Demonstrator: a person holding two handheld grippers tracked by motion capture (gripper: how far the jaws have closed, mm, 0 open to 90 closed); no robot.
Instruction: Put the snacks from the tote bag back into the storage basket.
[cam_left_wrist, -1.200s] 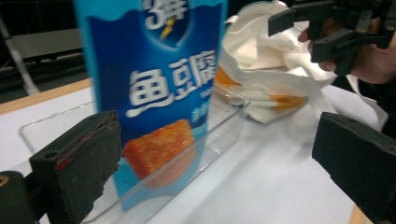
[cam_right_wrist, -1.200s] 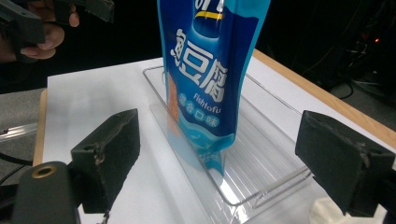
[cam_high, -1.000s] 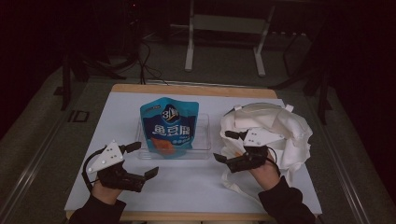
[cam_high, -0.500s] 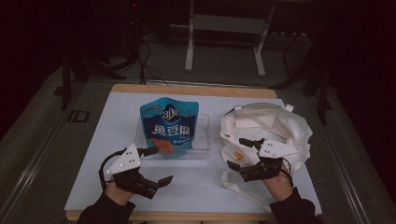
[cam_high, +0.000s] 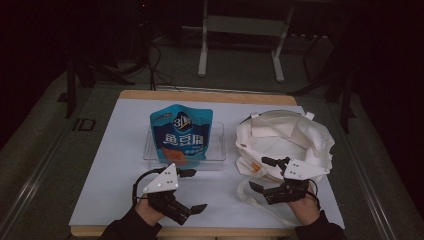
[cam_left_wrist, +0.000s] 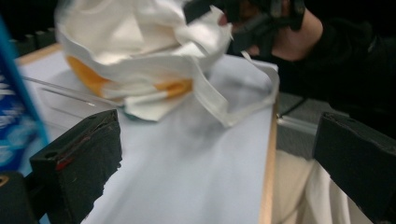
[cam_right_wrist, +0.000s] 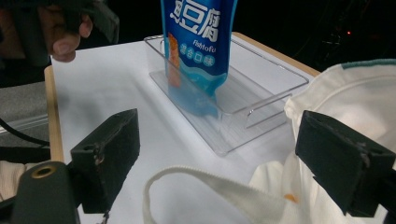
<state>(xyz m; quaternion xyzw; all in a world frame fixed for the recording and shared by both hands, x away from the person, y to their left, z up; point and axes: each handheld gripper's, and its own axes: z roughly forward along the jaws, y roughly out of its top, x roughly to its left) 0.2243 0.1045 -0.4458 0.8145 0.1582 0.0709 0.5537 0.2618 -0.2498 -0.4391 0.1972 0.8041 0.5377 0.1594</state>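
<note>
Layout: table (cam_high: 115, 165) carrying a tray with pouch at centre and a bag to the right.

The tray (cam_high: 216, 150) sits on the table near its middle; the pouch (cam_high: 181, 132) stands upright inside it, toward the tray's left end. The bag (cam_high: 285, 142) lies on the table just right of the tray, its strap (cam_high: 250, 192) trailing toward the near edge. The left gripper (cam_high: 192, 190) is before the tray, near the front edge. The right gripper (cam_high: 260, 174) is at the bag's near side, over the strap. Behind the table stands a frame (cam_high: 240, 30) on the floor.
</note>
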